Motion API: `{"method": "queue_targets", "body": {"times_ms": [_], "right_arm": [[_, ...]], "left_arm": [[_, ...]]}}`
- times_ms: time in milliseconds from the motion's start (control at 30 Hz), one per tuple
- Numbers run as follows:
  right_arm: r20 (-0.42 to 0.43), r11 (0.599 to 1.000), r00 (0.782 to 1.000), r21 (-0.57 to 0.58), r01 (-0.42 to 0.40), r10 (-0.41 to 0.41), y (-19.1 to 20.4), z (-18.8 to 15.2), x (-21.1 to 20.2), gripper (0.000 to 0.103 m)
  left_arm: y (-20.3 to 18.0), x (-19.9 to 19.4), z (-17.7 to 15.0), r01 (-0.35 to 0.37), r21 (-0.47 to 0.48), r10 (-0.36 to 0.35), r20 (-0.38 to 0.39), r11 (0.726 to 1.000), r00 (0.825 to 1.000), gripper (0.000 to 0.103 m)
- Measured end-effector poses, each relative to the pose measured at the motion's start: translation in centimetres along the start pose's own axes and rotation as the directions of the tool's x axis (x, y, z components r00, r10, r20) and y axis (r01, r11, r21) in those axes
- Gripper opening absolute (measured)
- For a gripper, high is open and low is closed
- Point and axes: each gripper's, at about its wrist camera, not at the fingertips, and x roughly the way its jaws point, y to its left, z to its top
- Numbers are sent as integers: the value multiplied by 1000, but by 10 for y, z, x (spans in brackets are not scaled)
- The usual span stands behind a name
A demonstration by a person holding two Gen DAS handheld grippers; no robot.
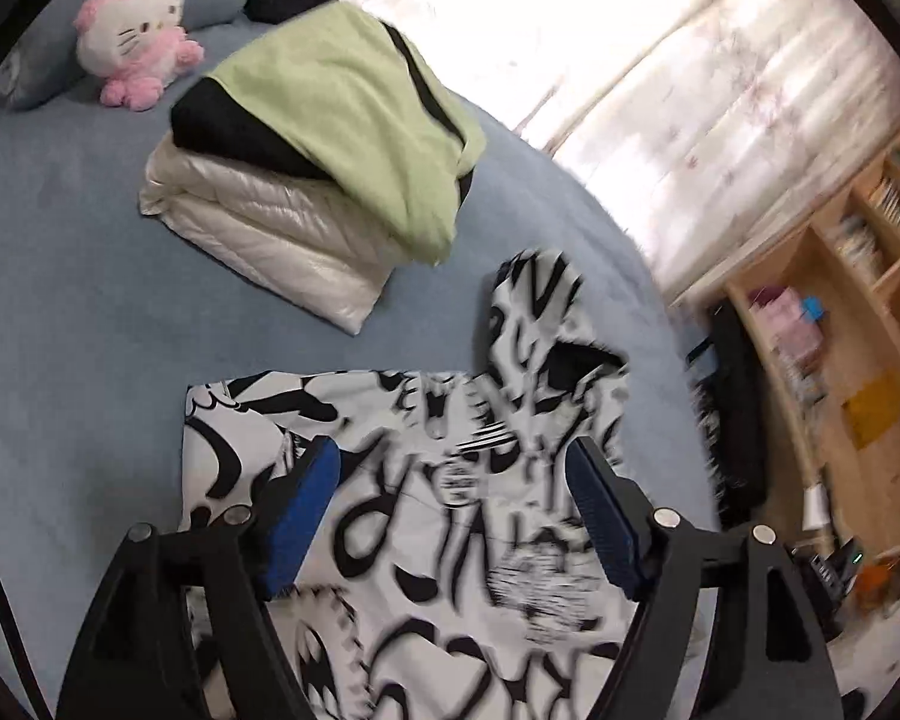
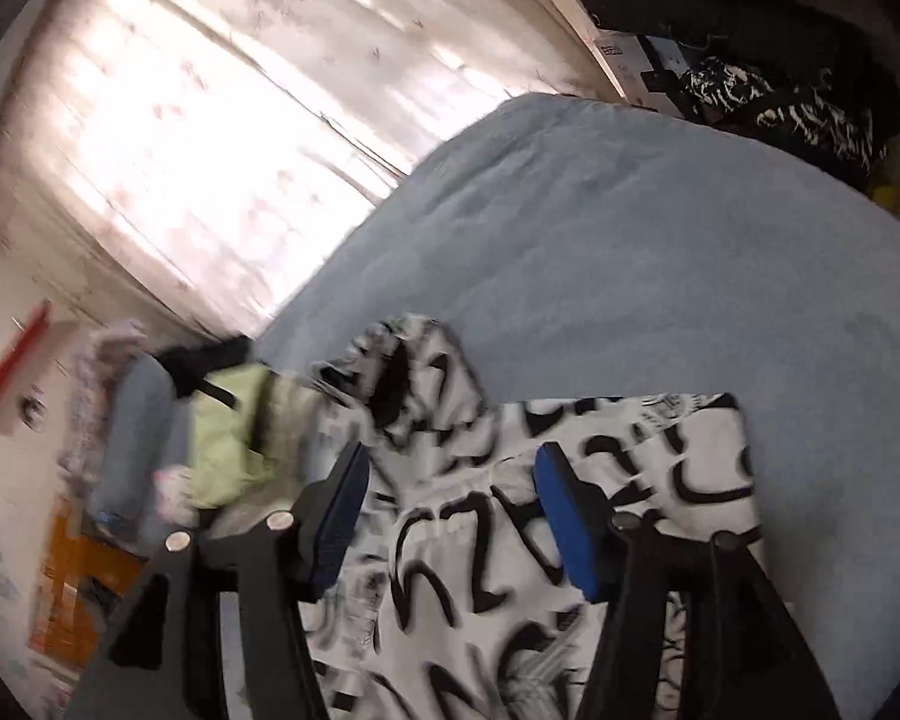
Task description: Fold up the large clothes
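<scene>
A white hooded garment with black graffiti print (image 1: 450,516) lies partly folded on the blue bed (image 1: 78,312), its hood (image 1: 540,324) pointing away. My left gripper (image 1: 456,468) is open above the garment, blue pads apart, holding nothing. In the right wrist view the same garment (image 2: 648,468) lies below my right gripper (image 2: 450,480), which is also open and empty. Its hood (image 2: 402,372) is ahead of the fingers. Both views are blurred.
A stack of folded clothes, green and black (image 1: 354,120) on a shiny white jacket (image 1: 270,228), sits further up the bed; it also shows in the right view (image 2: 228,438). A pink plush cat (image 1: 138,30), pillows, curtains (image 2: 210,120), wooden shelves (image 1: 840,312), dark bags (image 2: 780,90).
</scene>
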Motion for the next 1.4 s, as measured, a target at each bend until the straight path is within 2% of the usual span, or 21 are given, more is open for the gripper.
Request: {"method": "queue_targets", "body": {"times_ms": [133,200,267,400,467,533,567,600,633,667,700,733,767,833,933,1000,1067,1133,1233,1333,1400], "right_arm": [[-94,980,983,-138,144,-157,-12,-11,47,58],[-150,959,962,-210,193,-226,-21,-20,74,58],[-198,937,939,-267,224,-280,-29,-26,98,58],[-258,917,915,-335,218,-312,-38,-31,129,58],[-278,899,901,-382,215,-334,-38,-33,146,58],[-301,892,892,-407,199,-336,-37,-38,159,58],[-299,891,895,-411,191,-330,-36,-38,162,58],[-289,890,901,-417,187,-324,-35,-39,164,57],[-281,888,908,-425,174,-312,-32,-40,164,46],[-283,889,914,-434,148,-290,-29,-43,164,34],[-280,885,914,-440,150,-294,-26,-44,163,16],[-252,871,916,-460,171,-312,-22,-48,159,10],[-232,862,917,-472,185,-324,-19,-50,156,7],[-164,856,927,-463,230,-337,-15,-50,142,4],[-37,880,952,-393,265,-304,-12,-41,110,3],[16,893,958,-358,272,-285,-11,-33,99,3],[45,885,952,-358,297,-302,-6,-27,103,3],[49,882,946,-349,317,-321,-6,-19,116,3],[29,866,929,-352,355,-369,-8,-14,150,3],[-11,848,909,-364,385,-417,-19,-20,179,3],[-36,842,900,-371,392,-435,-27,-25,193,5]], "left_arm": [[1,47,-1,-85,130,96,-86,988,992,76],[4,68,-3,-131,187,154,-113,974,982,76],[8,94,-8,-187,259,230,-147,948,962,76],[24,129,-16,-241,347,321,-194,906,927,76],[30,136,-18,-232,351,316,-206,907,926,76],[33,137,-17,-220,347,301,-198,912,933,75],[34,137,-17,-215,343,293,-192,914,937,70],[34,138,-17,-195,344,272,-192,919,943,43],[32,138,-17,-164,340,245,-209,926,947,25],[30,139,-19,-176,340,257,-211,924,943,24],[24,140,-20,-199,351,278,-192,915,941,19],[17,137,-23,-227,384,306,-159,895,939,14],[12,134,-25,-250,402,325,-130,881,937,11],[3,123,-25,-272,403,329,-79,874,941,7],[-5,105,-15,-270,362,296,-15,892,955,6],[-14,102,-6,-287,349,292,40,892,956,6],[-22,109,1,-314,351,304,85,882,949,6],[-26,121,7,-326,342,313,95,881,945,6],[-21,150,9,-357,323,350,80,877,933,6],[-11,185,3,-386,338,391,56,858,918,6],[-2,198,-3,-390,343,400,45,855,916,6]]}}
